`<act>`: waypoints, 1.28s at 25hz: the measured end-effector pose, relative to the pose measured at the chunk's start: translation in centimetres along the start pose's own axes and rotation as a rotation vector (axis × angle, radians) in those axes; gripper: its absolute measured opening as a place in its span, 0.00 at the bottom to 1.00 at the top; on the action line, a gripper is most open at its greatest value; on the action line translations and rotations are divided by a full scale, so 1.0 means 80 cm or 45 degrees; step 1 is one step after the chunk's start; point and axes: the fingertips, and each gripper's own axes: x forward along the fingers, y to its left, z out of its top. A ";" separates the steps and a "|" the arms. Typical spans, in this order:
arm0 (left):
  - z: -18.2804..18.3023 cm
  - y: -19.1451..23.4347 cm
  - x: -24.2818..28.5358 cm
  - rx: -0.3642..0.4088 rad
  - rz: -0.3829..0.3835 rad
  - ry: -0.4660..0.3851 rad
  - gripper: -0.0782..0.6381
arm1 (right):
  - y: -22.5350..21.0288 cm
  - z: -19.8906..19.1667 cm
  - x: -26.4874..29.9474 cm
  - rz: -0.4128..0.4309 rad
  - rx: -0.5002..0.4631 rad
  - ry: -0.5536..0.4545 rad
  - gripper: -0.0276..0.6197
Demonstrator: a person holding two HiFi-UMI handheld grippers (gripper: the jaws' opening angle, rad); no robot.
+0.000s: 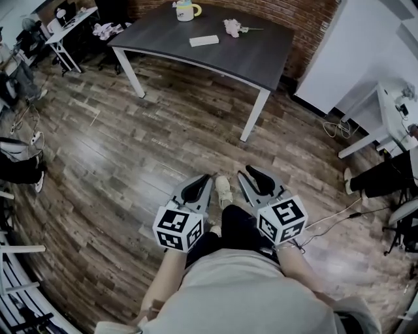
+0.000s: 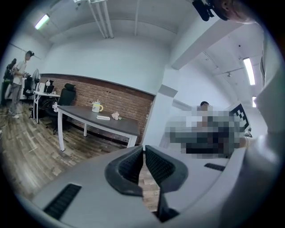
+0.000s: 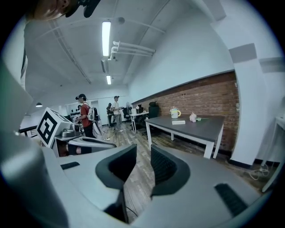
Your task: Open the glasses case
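Head view: a person stands on a plank wood floor [image 1: 130, 169] with both grippers held low in front of the legs, pointing toward a dark table [image 1: 261, 62] that is well apart from them; the left gripper [image 1: 206, 177] and right gripper [image 1: 244, 173] sit side by side, with 1 light shoe [image 1: 223, 190] between them; each carries a marker cube [image 1: 177, 228] at its rear. The glasses case [image 1: 204, 40] is flat, pale and rectangular, and lies on the tabletop between a yellow-and-white mug [image 1: 185, 10] and a small pinkish item [image 1: 232, 27] too small to identify; nothing touches the glasses case, and whether its lid is up cannot be read at this range. Left gripper view: the 2 jaws meet at the tips with only a hairline slit between them, holding nothing; floor planks show below the pads. Right gripper view: the 2 jaws stand partly apart with a clear gap; bare floor shows through it and nothing is between them; the table stands far ahead against a brick wall [image 3: 209, 100]; 2 people [image 3: 82, 113] stand near desks at the back of the room.
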 end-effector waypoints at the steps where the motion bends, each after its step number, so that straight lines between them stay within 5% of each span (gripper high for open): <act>1: 0.002 0.005 0.003 -0.006 0.003 -0.002 0.15 | -0.002 0.002 0.007 0.004 -0.005 0.004 0.22; 14: 0.051 0.101 0.108 -0.026 0.071 -0.005 0.15 | -0.078 0.066 0.150 0.100 -0.053 -0.052 0.25; 26: 0.161 0.224 0.270 0.034 0.161 -0.043 0.15 | -0.214 0.149 0.299 0.154 -0.033 -0.078 0.25; 32: 0.177 0.251 0.327 0.013 0.173 -0.014 0.15 | -0.261 0.161 0.341 0.176 -0.001 -0.063 0.26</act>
